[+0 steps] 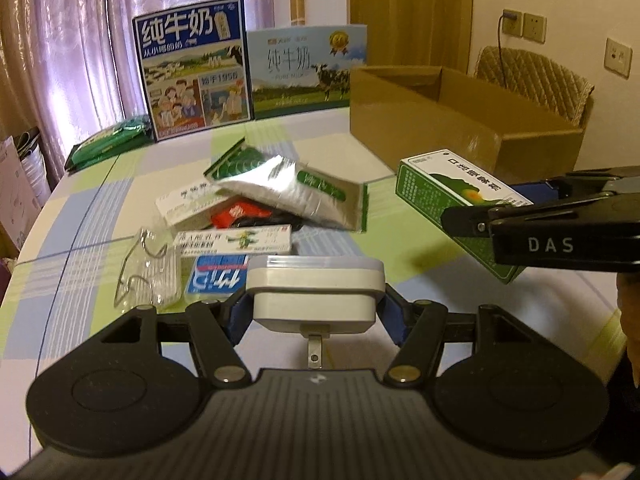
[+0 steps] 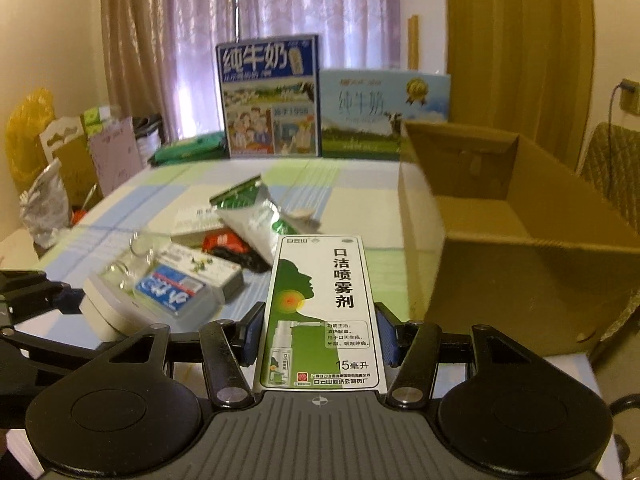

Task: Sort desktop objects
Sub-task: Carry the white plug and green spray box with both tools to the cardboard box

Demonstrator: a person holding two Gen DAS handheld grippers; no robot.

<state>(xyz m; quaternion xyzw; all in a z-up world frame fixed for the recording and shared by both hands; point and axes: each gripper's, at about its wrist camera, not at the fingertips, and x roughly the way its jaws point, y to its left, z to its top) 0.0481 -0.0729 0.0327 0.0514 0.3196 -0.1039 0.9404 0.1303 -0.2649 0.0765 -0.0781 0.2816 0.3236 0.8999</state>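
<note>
Left gripper (image 1: 316, 304) has its jaws clamped on a white rounded-rectangle plastic plug adapter (image 1: 316, 288), low centre of the left wrist view, metal prong pointing back at the camera. The adapter looks rigid, smooth and fairly dense; the pads hold its short sides, which seems secure, though the glossy shell could slip if the grip relaxes.

Right gripper (image 2: 318, 336) has its jaws closed on a green-and-white cardboard throat-spray carton (image 2: 320, 312), centre of the right wrist view, held by its long side faces. It is likely light and crushable, so gentle pressure near the mid-length suits it.

An open brown corrugated cardboard box (image 2: 520, 240) sits at right of frame, near the carton, probably the drop target.

The remaining pile sits mid-frame on the checked tablecloth (image 1: 100, 208): a crinkly silver-green foil pouch (image 1: 288, 192), soft and slippery; a clear plastic case (image 1: 154, 272); a blue-white flat pack (image 1: 216, 280).
</note>
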